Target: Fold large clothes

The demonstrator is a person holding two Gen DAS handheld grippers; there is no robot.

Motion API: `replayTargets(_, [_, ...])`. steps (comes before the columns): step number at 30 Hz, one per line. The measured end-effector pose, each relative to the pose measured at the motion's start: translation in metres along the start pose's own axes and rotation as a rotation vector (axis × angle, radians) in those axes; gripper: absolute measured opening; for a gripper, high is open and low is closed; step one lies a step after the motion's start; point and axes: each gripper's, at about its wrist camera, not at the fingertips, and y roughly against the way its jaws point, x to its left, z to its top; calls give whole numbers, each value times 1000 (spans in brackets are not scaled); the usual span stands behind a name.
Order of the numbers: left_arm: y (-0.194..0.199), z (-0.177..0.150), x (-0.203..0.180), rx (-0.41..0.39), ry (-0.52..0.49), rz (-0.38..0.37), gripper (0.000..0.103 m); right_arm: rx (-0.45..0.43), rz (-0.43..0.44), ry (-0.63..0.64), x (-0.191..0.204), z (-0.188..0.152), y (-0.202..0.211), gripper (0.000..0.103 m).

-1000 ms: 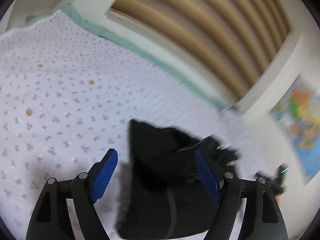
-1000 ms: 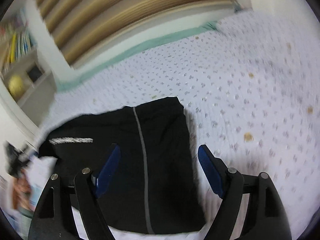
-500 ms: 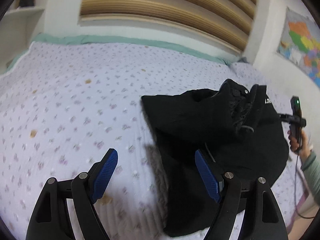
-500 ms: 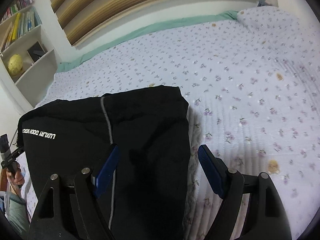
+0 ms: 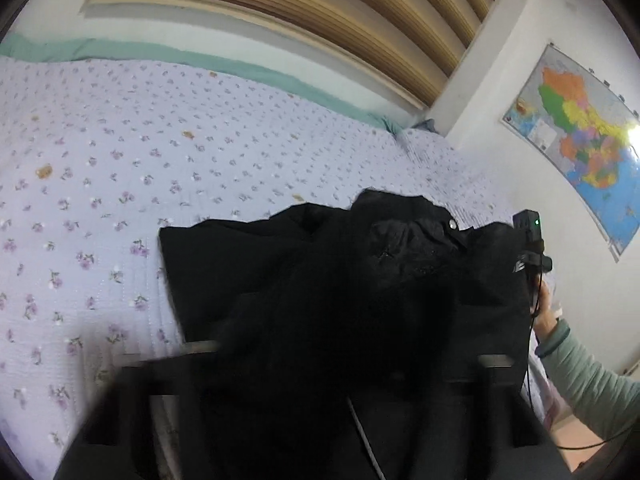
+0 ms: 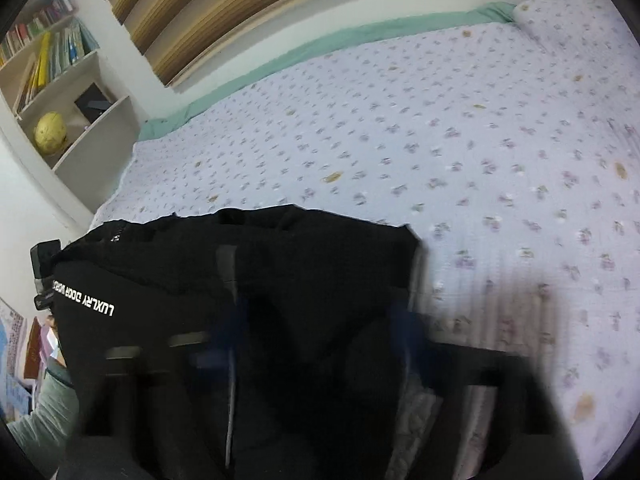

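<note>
A black garment (image 5: 320,264) with a grey stripe and white lettering lies bunched on the flowered bed cover (image 5: 120,160). In the left wrist view my left gripper (image 5: 344,344) is a dark smear low over the cloth; its jaws are closing with the garment between them, and the pads do not show. In the right wrist view the same garment (image 6: 300,264) fills the lower left. My right gripper (image 6: 318,324) is closing too. Its blue pads (image 6: 404,320) are smeared and still stand apart, with the garment's right edge between them.
The bed cover (image 6: 480,160) spreads wide behind and to the right of the garment. A hand (image 5: 540,312) in a green sleeve holds a black device (image 5: 530,236) at the right. A map (image 5: 580,140) hangs on the wall. A bookshelf (image 6: 52,80) holds a yellow ball (image 6: 50,134).
Both grippers have sunk toward the garment, which now fills the lower part of each view. Their fingers, sharp and wide before, are now smeared with motion.
</note>
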Motion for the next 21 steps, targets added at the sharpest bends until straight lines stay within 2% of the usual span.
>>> replayTargets(1, [4,0,-2,-7,9,5,17,-5,-17,17,5,-1,1,18])
replayTargets(5, [38,14,-26,-116,15,49,14,-115,-130,64,28,-5,32,12])
replayTargets(10, [61,60,-55,-224,59,141,12,-274,-254,78,62,30,85,10])
replayTargets(13, [52,85,-48,-236,133,207,12,-302,-346,85,74,48,86,10])
replayTargets(15, [31,93,-31,-202,178,290,12,-278,-407,56,71,58,66,10])
replayTargets(17, [-6,88,1,-117,263,330,12,-215,-460,47,64,59,32,10])
replayTargets(19, [-42,73,28,-28,319,384,12,-113,-533,58,54,53,-16,10])
replayTargets(21, [-74,54,49,62,356,403,13,35,-542,54,41,39,-70,11])
